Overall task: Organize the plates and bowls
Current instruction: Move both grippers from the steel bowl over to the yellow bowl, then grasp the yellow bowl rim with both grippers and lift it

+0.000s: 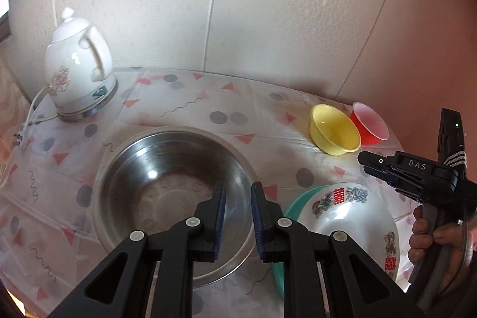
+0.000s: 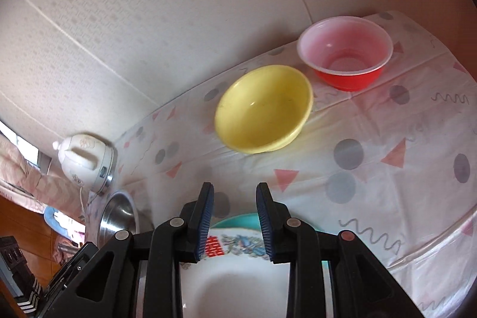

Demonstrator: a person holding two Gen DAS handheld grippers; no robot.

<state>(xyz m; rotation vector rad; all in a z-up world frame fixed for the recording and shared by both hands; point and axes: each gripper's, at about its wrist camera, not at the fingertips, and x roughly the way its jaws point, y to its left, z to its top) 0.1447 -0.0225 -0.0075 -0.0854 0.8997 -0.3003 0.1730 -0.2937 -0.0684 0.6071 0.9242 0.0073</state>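
Note:
A large steel bowl (image 1: 167,187) sits on the table in front of my left gripper (image 1: 238,195), which hovers over its right side, open and empty. To its right a white patterned plate (image 1: 354,225) lies on a teal plate (image 1: 301,198). A yellow bowl (image 1: 334,128) and a red bowl (image 1: 371,124) stand at the far right. My right gripper (image 2: 235,198) is open and empty above the white plate (image 2: 238,273), with the teal plate (image 2: 235,221) under it. The yellow bowl (image 2: 263,109) and red bowl (image 2: 347,52) lie ahead. The steel bowl (image 2: 119,216) is at left.
A white electric kettle (image 1: 79,64) with a cord stands at the table's far left corner, also in the right wrist view (image 2: 86,160). The patterned tablecloth (image 1: 190,106) covers the table against a padded wall. The right gripper's body and hand show at the right (image 1: 417,178).

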